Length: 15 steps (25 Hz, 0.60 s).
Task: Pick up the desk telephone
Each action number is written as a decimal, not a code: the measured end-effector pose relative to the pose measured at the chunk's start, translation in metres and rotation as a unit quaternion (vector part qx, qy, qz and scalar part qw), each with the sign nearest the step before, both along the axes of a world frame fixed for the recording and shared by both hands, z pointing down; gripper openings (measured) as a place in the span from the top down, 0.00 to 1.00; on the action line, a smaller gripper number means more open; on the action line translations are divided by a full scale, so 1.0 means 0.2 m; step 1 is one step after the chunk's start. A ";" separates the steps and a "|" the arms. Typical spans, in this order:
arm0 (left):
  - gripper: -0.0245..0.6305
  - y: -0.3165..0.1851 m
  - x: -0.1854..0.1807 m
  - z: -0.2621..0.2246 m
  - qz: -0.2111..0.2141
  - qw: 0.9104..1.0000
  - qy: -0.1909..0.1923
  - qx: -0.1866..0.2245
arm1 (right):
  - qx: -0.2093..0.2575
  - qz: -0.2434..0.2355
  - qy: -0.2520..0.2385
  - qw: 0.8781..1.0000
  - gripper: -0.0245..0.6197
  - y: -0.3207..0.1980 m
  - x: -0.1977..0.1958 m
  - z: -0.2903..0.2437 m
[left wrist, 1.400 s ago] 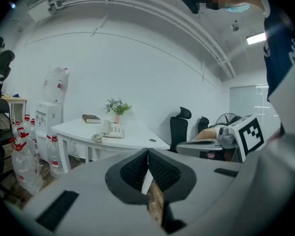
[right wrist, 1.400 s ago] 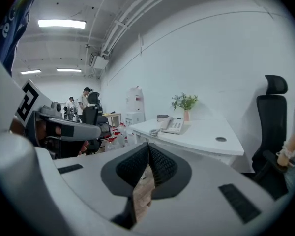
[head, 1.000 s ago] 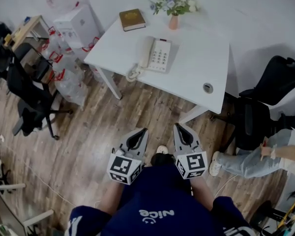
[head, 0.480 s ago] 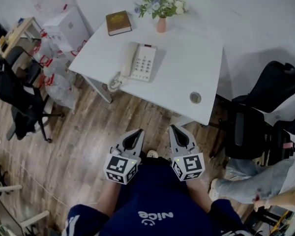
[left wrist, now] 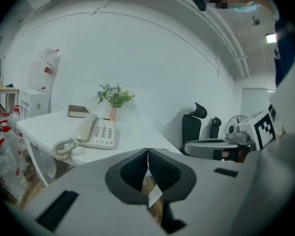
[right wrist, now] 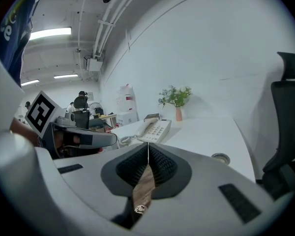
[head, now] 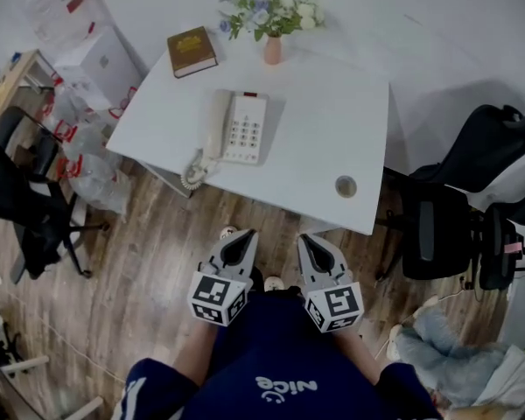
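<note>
A cream desk telephone (head: 234,128) lies on the white table (head: 315,138), its handset on the left side and its coiled cord (head: 192,173) hanging over the front edge. The telephone (left wrist: 96,131) shows ahead and to the left in the left gripper view, and the telephone (right wrist: 153,129) shows straight ahead in the right gripper view. My left gripper (head: 246,233) and right gripper (head: 307,237) are side by side over the wooden floor, short of the table's front edge. Both are shut with nothing between the jaws.
On the table's far side lie a brown book (head: 191,52) and a pink vase of flowers (head: 272,49). A round cable grommet (head: 346,185) sits near the front right corner. Black office chairs stand at the right (head: 455,226) and left (head: 31,208). Boxes and bags (head: 87,77) crowd the back left.
The table and telephone have drawn nearer and shifted left in the head view as I walked up. A seated person at the right has slipped almost out of sight. Both grippers stay shut.
</note>
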<state>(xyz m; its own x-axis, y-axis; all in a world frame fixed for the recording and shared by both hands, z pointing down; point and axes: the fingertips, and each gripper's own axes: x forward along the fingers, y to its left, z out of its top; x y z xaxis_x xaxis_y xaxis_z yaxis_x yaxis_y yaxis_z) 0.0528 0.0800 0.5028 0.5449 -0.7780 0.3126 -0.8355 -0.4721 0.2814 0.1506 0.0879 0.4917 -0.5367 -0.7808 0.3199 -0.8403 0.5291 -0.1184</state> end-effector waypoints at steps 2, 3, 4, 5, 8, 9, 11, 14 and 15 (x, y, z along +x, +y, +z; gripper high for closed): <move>0.94 -0.10 -0.03 0.00 0.012 1.000 0.004 -0.001 | -0.001 0.010 0.003 1.000 0.93 -0.07 -0.03 0.00; 0.94 -0.15 -0.04 0.00 0.018 1.000 0.007 -0.002 | -0.002 0.015 0.005 1.000 0.93 -0.11 -0.05 -0.01; 0.94 -0.21 -0.06 0.01 0.024 1.000 0.010 -0.004 | -0.005 0.020 0.006 1.000 0.93 -0.16 -0.07 -0.01; 0.94 -0.27 -0.08 0.01 0.030 0.999 0.012 -0.005 | -0.007 0.026 0.007 1.000 0.93 -0.21 -0.09 -0.01; 0.94 -0.45 -0.13 0.02 0.049 0.999 0.013 -0.006 | -0.016 0.038 0.008 0.999 0.93 -0.37 -0.16 0.00; 0.93 -0.51 -0.16 0.02 0.055 0.998 0.014 -0.005 | -0.020 0.042 0.007 0.999 0.93 -0.43 -0.18 0.01; 0.93 -0.62 -0.21 0.02 0.065 0.998 0.015 -0.004 | -0.028 0.052 0.006 0.998 0.93 -0.53 -0.24 0.02; 0.93 -0.78 -0.32 0.02 0.075 0.997 0.016 -0.007 | -0.035 0.068 0.002 0.997 0.93 -0.67 -0.32 0.03; 0.94 -0.83 -0.35 0.02 0.078 0.997 0.016 -0.008 | -0.037 0.074 0.001 0.997 0.93 -0.71 -0.35 0.04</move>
<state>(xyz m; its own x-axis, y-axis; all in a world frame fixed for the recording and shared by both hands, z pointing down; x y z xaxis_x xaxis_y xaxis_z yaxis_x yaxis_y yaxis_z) -0.0174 -0.0850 0.5062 0.6682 -0.6787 0.3046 -0.7432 -0.5905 0.3145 0.0812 -0.0543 0.4994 -0.4162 -0.8258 0.3806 -0.9090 0.3883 -0.1515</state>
